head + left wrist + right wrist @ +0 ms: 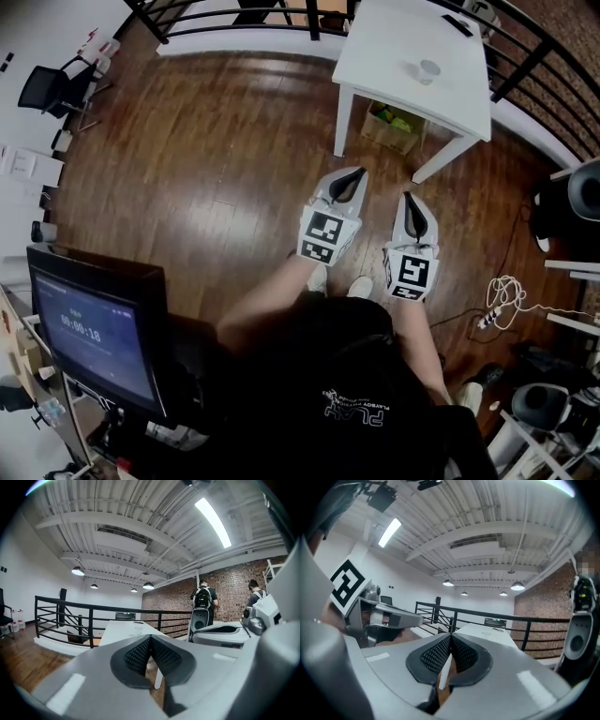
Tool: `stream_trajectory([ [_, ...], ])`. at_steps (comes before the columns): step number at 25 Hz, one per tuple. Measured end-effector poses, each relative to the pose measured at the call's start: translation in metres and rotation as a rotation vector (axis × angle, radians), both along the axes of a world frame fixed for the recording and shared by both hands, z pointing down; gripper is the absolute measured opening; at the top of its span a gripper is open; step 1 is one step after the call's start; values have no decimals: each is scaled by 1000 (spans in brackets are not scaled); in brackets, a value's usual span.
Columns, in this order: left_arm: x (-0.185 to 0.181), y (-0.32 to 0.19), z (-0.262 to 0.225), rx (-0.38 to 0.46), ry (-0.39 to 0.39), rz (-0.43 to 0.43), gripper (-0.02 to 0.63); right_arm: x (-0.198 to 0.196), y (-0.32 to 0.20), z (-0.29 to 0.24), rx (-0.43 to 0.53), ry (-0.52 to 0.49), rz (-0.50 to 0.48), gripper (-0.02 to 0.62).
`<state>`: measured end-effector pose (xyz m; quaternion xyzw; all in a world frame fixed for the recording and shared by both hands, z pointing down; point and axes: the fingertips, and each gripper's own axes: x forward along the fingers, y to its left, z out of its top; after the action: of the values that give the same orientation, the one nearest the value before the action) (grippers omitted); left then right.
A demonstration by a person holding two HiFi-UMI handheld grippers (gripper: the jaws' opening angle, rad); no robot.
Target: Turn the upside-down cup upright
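The cup (428,70) sits on top of the white table (375,56), over by the side next to the black railing (525,66). It looks pale and very small from here, so I cannot tell which end is up. The table is well apart from the person, with brown wood floor (216,159) in between. The left gripper (351,175) and the right gripper (413,200) are held side by side out in front of the person, both pointing toward the table. Each one has its two jaws pressed together with nothing between them. I think the job has not begun and the first thing is to walk up close. To do it well, one gripper should open wide first, come at the cup from the side, squeeze it softly around the middle, then roll it over and set it down flat. Under the table is a box (394,127) with something green inside, too small to name. The table's far corner is cut off at the top edge.
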<state>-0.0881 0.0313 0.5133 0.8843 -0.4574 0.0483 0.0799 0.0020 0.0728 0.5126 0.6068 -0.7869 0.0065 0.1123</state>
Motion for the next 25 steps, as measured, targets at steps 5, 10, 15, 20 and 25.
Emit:
stream_trajectory([
  [5,6,-1,-18,22,-11,-13,0,0,-2,-14,23,-5,-18,12],
  [10,25,16,-36,63,-6,-7,0,22,9,-21,36,-25,6,12],
  [15,30,14,-42,69,-14,-17,0,36,6,-23,15,-44,22,12],
  [20,31,-3,-42,92,-2,-34,0,44,-9,-21,16,-59,33,12],
  [25,33,-13,-45,100,-2,-42,0,46,-22,-25,11,-46,28,12],
])
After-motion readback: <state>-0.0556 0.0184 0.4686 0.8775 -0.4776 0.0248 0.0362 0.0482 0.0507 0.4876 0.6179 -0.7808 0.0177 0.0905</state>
